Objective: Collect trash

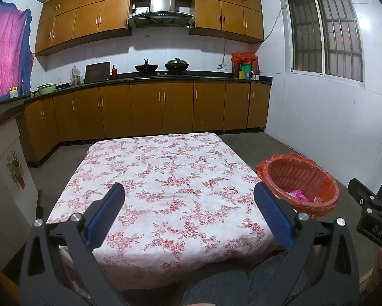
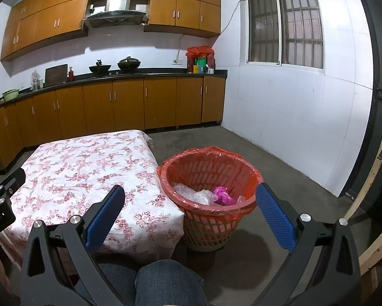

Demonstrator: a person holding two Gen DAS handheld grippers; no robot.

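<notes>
A red mesh basket (image 2: 211, 173) lined with an orange-red bag stands on the floor right of the table; it also shows in the left wrist view (image 1: 300, 178). Inside lie clear plastic wrap (image 2: 198, 193) and a crumpled pink piece (image 2: 222, 195), the pink piece also seen in the left wrist view (image 1: 298, 194). My left gripper (image 1: 189, 191) is open and empty above the near half of the table with the floral cloth (image 1: 165, 173). My right gripper (image 2: 191, 193) is open and empty, over the table's right edge and the basket's near rim.
Wooden kitchen cabinets (image 1: 145, 107) and a black counter with pots run along the far wall. A white tiled wall (image 2: 293, 127) with a barred window is on the right. A wooden frame (image 2: 379, 178) stands at far right. The person's knees (image 2: 165, 283) are below.
</notes>
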